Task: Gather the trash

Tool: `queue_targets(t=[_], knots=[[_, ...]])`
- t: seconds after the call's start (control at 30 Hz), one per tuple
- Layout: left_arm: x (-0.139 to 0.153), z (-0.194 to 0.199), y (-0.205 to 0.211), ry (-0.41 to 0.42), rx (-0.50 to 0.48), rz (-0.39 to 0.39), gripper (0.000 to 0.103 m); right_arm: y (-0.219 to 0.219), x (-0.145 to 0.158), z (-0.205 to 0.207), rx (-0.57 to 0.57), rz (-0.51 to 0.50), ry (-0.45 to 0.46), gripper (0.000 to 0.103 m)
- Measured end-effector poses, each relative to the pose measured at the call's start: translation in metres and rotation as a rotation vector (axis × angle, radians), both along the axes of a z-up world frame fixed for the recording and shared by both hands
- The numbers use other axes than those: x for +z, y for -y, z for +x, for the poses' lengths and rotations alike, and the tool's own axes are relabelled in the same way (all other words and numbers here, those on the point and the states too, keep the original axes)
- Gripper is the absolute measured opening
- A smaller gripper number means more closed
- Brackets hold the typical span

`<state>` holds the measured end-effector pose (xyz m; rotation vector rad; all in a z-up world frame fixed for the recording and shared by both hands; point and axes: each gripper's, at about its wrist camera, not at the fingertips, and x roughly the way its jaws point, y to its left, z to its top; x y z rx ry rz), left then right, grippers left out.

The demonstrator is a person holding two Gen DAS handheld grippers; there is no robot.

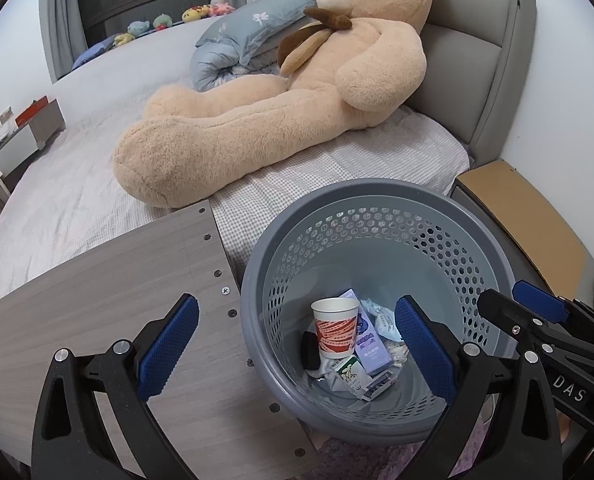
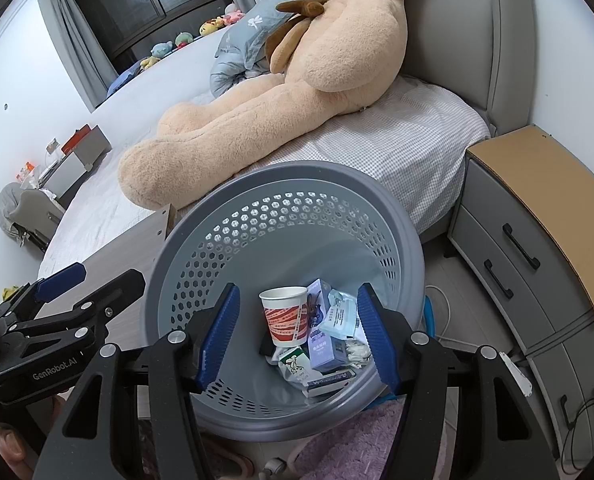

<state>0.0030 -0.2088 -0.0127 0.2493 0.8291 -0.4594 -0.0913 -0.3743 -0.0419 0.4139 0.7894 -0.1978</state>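
Observation:
A grey perforated trash basket [image 1: 257,292] stands on the floor beside the bed; it also shows in the right wrist view [image 2: 161,280]. Inside lie a paper cup [image 1: 334,327] [image 2: 283,315], a purple box [image 1: 371,350] [image 2: 323,350], a small green-white carton [image 1: 351,372] [image 2: 295,362], crumpled wrappers [image 2: 337,318] and a dark item. My left gripper [image 1: 297,346] is open and empty, over the basket's left rim. My right gripper [image 2: 299,338] is open and empty above the basket's mouth, and shows at the right of the left wrist view [image 1: 509,312].
A wooden board [image 1: 97,300] lies left of the basket. A big plush bear [image 1: 281,96] lies on the bed [image 1: 57,208]. A grey nightstand [image 2: 537,248] with drawers stands to the right. A purple rug [image 2: 357,440] lies below the basket.

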Motion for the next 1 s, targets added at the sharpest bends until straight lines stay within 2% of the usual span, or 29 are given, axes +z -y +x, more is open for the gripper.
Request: queue_targets(t=[0.5,1.0], knots=[[0.0005,0.0,0.0013,0.023,0.007,0.016,0.097,-0.003,-0.0026,0.001,0.004,-0.004,-0.003,0.059],[0.0013,0.0044,-0.0009,0.014,0.026,0.007,0.097,-0.0046,-0.0027,0.003,0.007,-0.004,-0.006,0.059]])
